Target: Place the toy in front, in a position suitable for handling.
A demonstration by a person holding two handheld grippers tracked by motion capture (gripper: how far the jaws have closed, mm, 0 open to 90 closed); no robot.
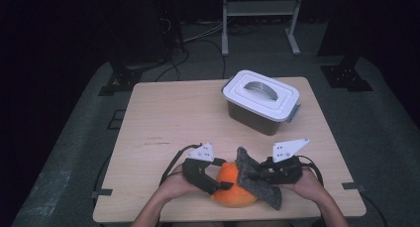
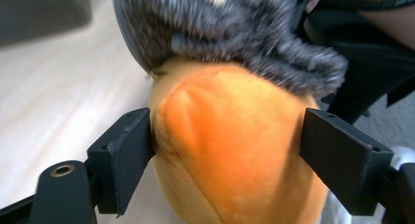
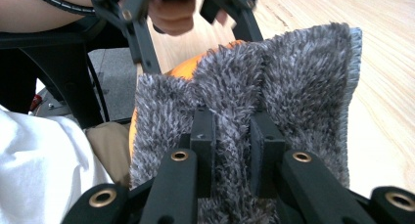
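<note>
An orange plush ball rests at the table's front edge, with a grey fuzzy cloth draped over its right side. My left gripper clamps the ball from the left. In the left gripper view both jaws of the left gripper press the sides of the orange plush, under the grey cloth. My right gripper comes in from the right. In the right gripper view, the right gripper pinches a fold of the cloth, and orange peeks out behind.
A grey plastic box with a white lid stands closed at the back right of the wooden table. The person's hands and forearms enter at the front edge. Dark floor, cables and a metal frame lie beyond the table.
</note>
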